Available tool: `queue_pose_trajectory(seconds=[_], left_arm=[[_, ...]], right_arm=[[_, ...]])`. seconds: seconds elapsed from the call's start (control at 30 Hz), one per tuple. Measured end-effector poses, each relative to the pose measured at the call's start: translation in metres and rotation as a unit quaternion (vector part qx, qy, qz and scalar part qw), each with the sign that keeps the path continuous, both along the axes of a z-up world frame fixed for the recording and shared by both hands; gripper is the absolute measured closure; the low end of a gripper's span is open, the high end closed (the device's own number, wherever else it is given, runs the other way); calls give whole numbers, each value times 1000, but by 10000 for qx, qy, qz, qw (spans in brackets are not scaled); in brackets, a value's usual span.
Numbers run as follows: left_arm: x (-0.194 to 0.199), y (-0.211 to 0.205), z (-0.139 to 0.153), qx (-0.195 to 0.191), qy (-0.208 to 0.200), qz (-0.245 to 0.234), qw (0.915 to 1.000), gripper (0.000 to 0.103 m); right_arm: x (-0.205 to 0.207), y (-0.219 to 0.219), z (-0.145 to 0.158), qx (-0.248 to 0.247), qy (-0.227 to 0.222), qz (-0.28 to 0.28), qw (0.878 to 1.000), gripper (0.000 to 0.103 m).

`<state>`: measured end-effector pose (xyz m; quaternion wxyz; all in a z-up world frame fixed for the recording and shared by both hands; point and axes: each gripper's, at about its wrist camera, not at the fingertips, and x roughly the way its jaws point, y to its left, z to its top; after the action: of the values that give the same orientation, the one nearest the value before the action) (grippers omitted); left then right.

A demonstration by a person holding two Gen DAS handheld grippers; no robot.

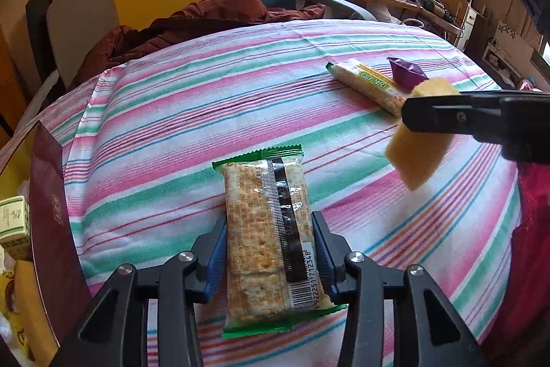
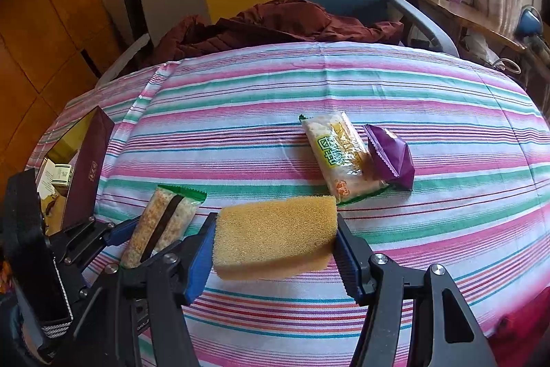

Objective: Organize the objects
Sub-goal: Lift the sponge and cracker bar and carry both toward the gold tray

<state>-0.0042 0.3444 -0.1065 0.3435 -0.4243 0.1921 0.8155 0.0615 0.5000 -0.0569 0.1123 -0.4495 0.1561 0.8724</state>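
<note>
The slick cracker packet point(image 1: 266, 239) could be slipping from the left gripper point(image 1: 268, 246), pinched only at its sides above the striped bench point(image 1: 172, 112). The right gripper point(image 2: 275, 241) is squeezing a yellow sponge point(image 2: 275, 236) between narrowly spread jaws; two more snack packs point(image 2: 340, 157) are lying beyond it.

**Open middle, crowded edges**

The striped surface point(image 2: 240, 112) lies bare across its middle and far side. A second cracker packet point(image 2: 338, 157) touching a purple pouch point(image 2: 390, 157) blocks the right. A maroon box point(image 2: 87, 167) stands at the left edge; a dark red jacket point(image 2: 275, 23) borders the far rim.
</note>
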Motion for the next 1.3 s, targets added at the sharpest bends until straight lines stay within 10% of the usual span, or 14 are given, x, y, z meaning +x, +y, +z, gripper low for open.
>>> queue_pose_trajectory(seconds=[0.87, 1.3], left_arm=[[27, -66, 81, 773, 376, 10, 9963, 58], [0, -168, 114, 1234, 406, 878, 9876, 58]], right_arm=[[-5, -24, -7, -234, -5, 229, 9995, 40], [-13, -54, 8, -161, 34, 466, 9988, 40]])
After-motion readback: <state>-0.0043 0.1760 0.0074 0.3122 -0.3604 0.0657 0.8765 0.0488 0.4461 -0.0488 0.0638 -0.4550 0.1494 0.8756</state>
